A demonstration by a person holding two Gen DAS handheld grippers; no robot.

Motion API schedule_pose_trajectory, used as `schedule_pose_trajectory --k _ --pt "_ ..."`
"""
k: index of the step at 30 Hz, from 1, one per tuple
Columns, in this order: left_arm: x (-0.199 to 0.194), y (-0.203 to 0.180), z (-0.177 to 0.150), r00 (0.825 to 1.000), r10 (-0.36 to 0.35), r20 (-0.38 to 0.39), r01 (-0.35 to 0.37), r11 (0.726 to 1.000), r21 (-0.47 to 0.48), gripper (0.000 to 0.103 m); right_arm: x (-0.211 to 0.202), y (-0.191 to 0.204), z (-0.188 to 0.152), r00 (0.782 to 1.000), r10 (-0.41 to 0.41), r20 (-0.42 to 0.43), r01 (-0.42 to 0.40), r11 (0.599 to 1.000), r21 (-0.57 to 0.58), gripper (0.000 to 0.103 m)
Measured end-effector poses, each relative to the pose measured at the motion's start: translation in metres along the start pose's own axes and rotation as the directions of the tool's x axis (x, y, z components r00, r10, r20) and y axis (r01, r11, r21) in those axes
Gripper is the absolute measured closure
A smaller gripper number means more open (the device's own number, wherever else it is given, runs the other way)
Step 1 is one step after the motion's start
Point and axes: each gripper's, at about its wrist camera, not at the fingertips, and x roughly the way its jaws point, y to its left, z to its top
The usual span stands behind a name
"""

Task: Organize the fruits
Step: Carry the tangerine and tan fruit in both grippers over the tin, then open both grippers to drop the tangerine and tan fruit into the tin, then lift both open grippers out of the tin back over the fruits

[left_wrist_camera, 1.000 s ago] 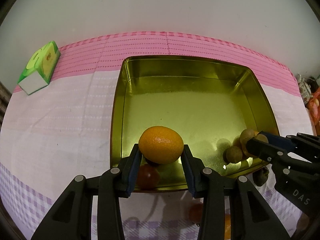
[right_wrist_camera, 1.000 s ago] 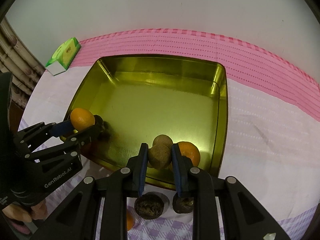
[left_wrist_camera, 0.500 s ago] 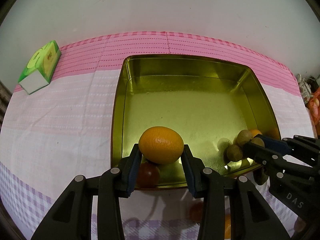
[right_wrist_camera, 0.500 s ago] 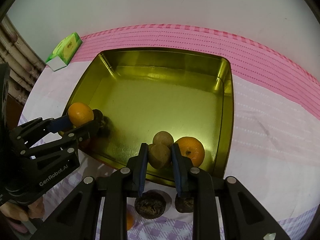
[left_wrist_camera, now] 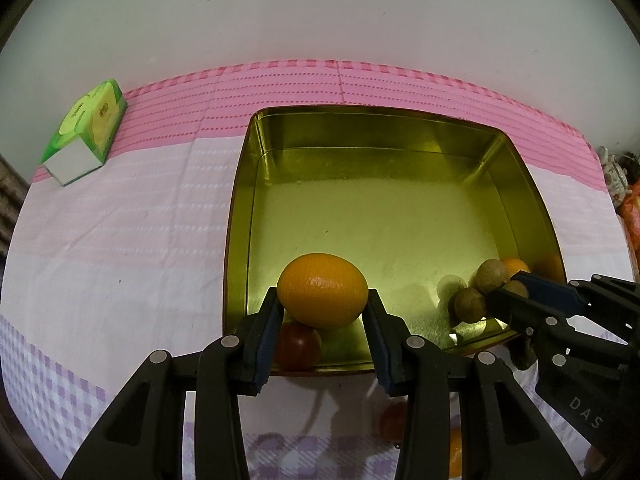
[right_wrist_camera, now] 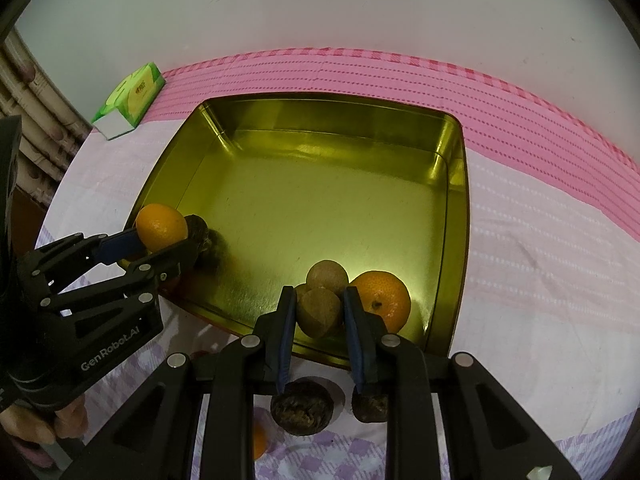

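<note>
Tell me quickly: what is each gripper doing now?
Left gripper: closed on the orange.
Right gripper: closed on a brown fruit.

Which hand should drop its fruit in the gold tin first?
Probably right. Its tool holds the brown fruit low beside others already lying in the tin. The left tool grips the orange over a red fruit.

"GenRobot.AI" stands in pale letters on the black body of the left gripper (right_wrist_camera: 162, 246), seen from the right wrist view. "DAS" stands on the black body of the right gripper (left_wrist_camera: 506, 286), seen from the left wrist view, and the word runs on out of sight. The green box (right_wrist_camera: 130, 98) on the cloth bears a small printed mark on its top face, too small to read in either view.
</note>
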Motion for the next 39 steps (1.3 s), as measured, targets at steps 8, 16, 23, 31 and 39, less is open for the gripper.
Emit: schedule_pose_trajectory --k 8,16,23,31,39 --pt "-0.005 0.0 -0.002 1.0 0.006 0.005 -0.006 1.0 0.002 0.061 -0.002 0.002 -0.003 1.0 0.0 -0.001 0.0 1.0 0.003 0.077" --pt "-0.013 0.0 -0.004 1.0 -0.004 0.015 0.004 1.0 0.0 0.061 -0.012 0.003 -0.006 1.0 -0.009 0.017 0.009 1.0 0.003 0.074" --pt "-0.026 0.001 -0.005 0.999 0.013 0.033 -0.013 1.0 0.006 0.056 -0.023 0.003 -0.013 0.999 -0.015 0.036 0.015 1.0 0.009 0.072" --pt "-0.048 0.003 -0.01 0.998 0.022 0.065 -0.023 1.0 0.01 0.056 -0.041 -0.001 -0.024 0.998 -0.014 0.064 0.012 1.0 0.02 0.071" --pt "-0.06 0.0 -0.038 0.998 0.021 0.065 -0.023 0.999 0.03 0.056 -0.054 -0.009 -0.044 0.998 -0.024 0.065 0.021 0.999 0.047 0.071"
